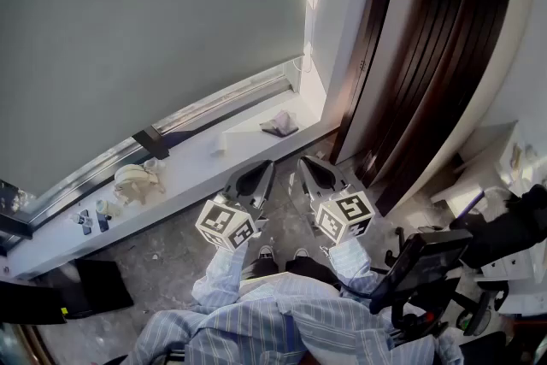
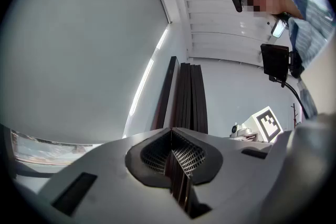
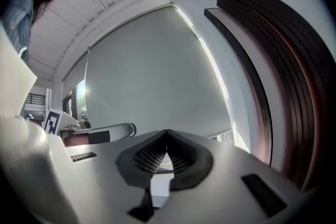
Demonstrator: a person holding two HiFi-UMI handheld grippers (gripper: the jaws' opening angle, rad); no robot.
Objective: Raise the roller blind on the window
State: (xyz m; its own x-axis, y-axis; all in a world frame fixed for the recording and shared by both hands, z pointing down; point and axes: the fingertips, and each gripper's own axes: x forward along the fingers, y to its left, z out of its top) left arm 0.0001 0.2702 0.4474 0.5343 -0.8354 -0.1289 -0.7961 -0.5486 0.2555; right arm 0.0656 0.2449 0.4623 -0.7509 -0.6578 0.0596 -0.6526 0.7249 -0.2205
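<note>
The grey roller blind (image 1: pixel 154 30) hangs down over the window, and its bottom bar (image 1: pixel 224 97) sits just above the white sill (image 1: pixel 192 162). A strip of daylight shows below it. In the right gripper view the blind (image 3: pixel 157 76) fills the middle, with a thin cord (image 3: pixel 231 137) at its right edge. My left gripper (image 1: pixel 263 168) and right gripper (image 1: pixel 306 162) are side by side above the floor, short of the sill, and both point at it. The jaws of each gripper (image 2: pixel 170 132) (image 3: pixel 167 134) meet at the tips with nothing between them.
On the sill lie a crumpled cloth (image 1: pixel 279 126), a small white box (image 1: pixel 220 141), a cream bundle (image 1: pixel 137 179) and small bits (image 1: pixel 90 220). A dark slatted wood panel (image 1: pixel 427 55) stands to the right. Black equipment (image 1: pixel 427 265) is at lower right, a dark case (image 1: pixel 90 286) at lower left.
</note>
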